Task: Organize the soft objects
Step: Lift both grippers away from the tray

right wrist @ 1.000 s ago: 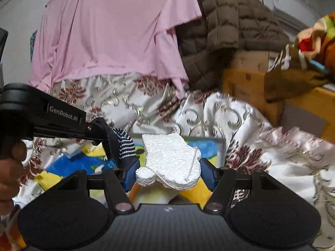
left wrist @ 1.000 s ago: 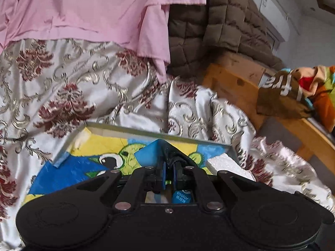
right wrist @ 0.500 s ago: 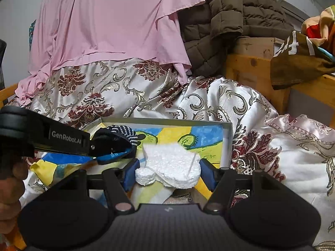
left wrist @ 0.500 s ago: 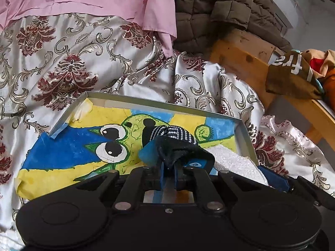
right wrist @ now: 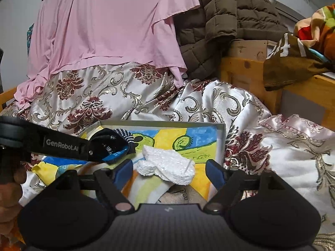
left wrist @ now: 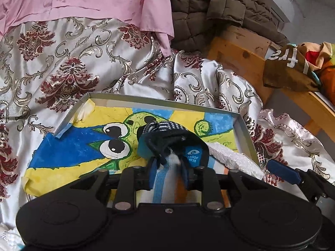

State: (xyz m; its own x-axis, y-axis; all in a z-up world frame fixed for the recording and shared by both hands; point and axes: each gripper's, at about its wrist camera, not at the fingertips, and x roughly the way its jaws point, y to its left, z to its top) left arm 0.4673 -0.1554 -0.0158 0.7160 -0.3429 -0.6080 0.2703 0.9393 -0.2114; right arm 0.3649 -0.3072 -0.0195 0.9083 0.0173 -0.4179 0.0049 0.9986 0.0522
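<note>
Left gripper (left wrist: 169, 167) closed on a dark sock (left wrist: 173, 140), held over a shallow tray (left wrist: 129, 99) with a cartoon drawing (left wrist: 83, 146) inside. White foam piece (left wrist: 232, 156) lying at the tray's right side, just beside a blue finger (left wrist: 282, 171), probably of the other gripper. Tray resting on a patterned satin cloth (left wrist: 73, 62). Behind it, a pink garment (left wrist: 94, 0) and a brown quilted jacket (left wrist: 209, 10).
</note>
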